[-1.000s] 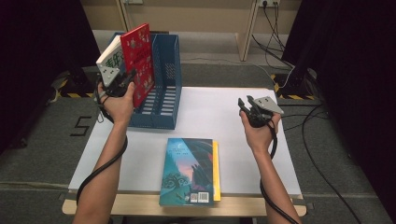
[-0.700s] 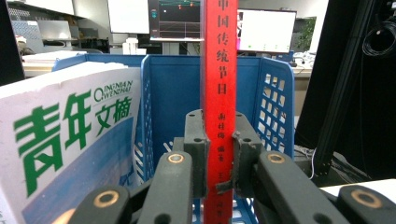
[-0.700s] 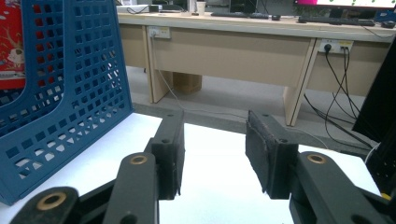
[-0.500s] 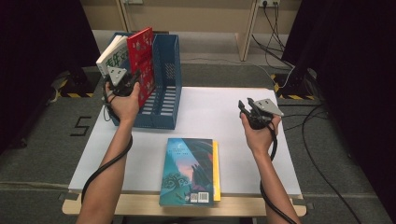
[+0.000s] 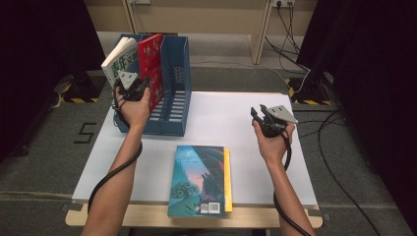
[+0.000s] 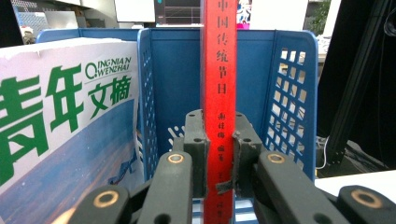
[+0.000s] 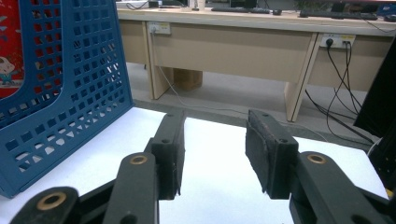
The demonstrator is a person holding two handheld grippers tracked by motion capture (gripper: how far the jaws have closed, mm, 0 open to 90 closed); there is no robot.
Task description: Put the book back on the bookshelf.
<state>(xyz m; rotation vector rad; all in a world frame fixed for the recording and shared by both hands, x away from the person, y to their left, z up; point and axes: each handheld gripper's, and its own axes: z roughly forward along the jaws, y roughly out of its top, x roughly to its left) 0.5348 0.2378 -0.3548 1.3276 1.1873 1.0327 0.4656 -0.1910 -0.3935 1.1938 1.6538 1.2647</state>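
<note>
risk: the red book (image 6: 218,84), pinched by its spine, could tilt and catch the rack (image 5: 173,98) divider if you let go before it seats. it stands in the rack's middle slot, far left of the table (image 5: 221,118). left gripper (image 5: 132,88): forearm stretched forward, clamped on the book. right gripper (image 7: 212,149): raised at right, jaws wide, empty.

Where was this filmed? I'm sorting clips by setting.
Probably an office or lab set up for recording: a white table ringed by black curtains, wooden desks with wall sockets, trailing cables.
</note>
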